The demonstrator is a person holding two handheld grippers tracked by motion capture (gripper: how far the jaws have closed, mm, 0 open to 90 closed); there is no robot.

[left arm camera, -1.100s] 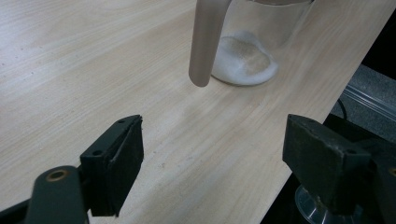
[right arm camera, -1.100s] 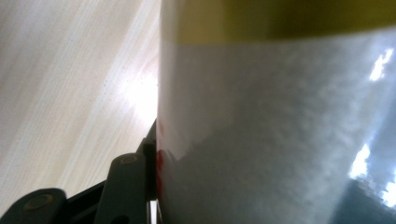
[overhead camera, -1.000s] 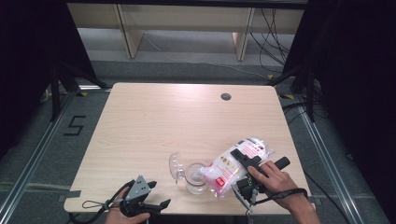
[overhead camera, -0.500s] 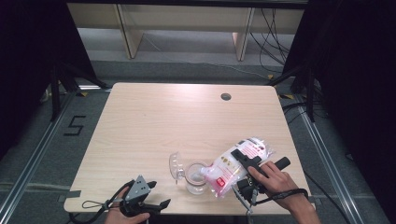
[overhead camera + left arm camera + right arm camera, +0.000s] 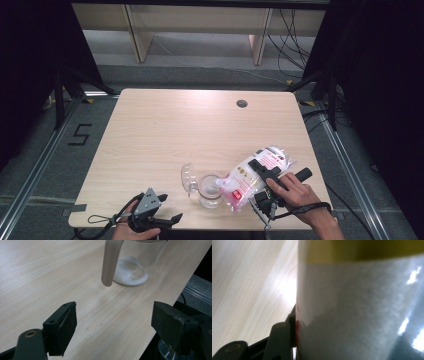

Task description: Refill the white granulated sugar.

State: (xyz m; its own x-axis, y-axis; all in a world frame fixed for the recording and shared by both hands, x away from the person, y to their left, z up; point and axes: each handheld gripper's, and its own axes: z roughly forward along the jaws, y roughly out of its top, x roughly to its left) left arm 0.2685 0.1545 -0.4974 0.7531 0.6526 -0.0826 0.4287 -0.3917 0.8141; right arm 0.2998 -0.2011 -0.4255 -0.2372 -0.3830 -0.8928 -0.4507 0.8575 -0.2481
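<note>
A clear plastic jug with a handle stands near the table's front edge, white powder lying in its bottom. A white printed bag lies tilted with its lower end at the jug's rim. My right gripper is shut on the bag, one black jaw across its top. In the right gripper view the bag, white with a yellow band, presses against the left finger. My left gripper rests at the front left edge, open, pointing at the jug with nothing between its jaws.
The light wooden table has a round cable hole at the back right. Its front edge runs close to my left gripper. Wooden shelving stands behind the table, and metal floor rails run along both sides.
</note>
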